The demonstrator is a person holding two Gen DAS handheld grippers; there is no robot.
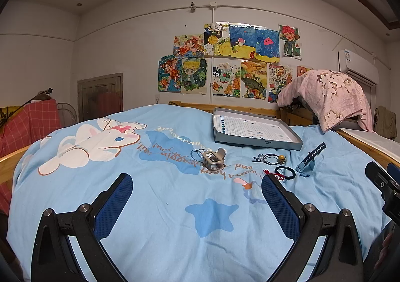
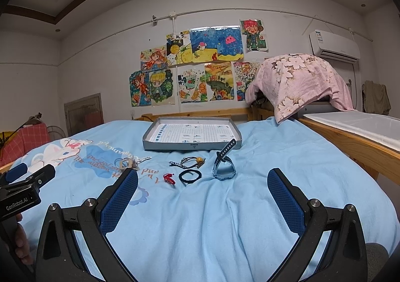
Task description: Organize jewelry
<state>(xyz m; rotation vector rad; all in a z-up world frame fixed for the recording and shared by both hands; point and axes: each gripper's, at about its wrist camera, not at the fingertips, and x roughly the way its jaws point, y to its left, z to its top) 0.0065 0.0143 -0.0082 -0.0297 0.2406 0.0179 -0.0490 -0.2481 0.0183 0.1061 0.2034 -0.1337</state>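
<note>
Both grippers hover low over a bed covered by a light blue quilt (image 2: 250,207) printed with a white rabbit and blue stars. The left gripper (image 1: 197,182) has its jaws spread wide with nothing between them, and the right gripper (image 2: 202,179) also has its jaws spread wide and empty.

In the right wrist view the jewelry lies in a loose row just beyond the jaws. At about 12 o'clock from the right gripper sits a black hair tie (image 2: 190,176), with a small red cord (image 2: 169,178) just beside it toward 9 o'clock. Beyond these lies a braided bracelet with a yellow bead (image 2: 191,161). Toward 1 o'clock a blue-grey watch strap (image 2: 223,167) stands on its curled edge, its holed end tilted up toward the tray. Toward 10 o'clock a beige hair claw (image 2: 127,164) rests with thin rings (image 1: 197,154) touching it.

Farther out at 12 o'clock an open grey tray (image 2: 192,147) with a printed grid sheet as lining rests on the quilt, apart from all the pieces. The tip of the strap overlaps its front wall in this view; I cannot tell whether they touch.

A pink flowered cloth (image 2: 297,79) drapes over something at 2 o'clock, beside the wooden bed rail (image 2: 350,142).
</note>
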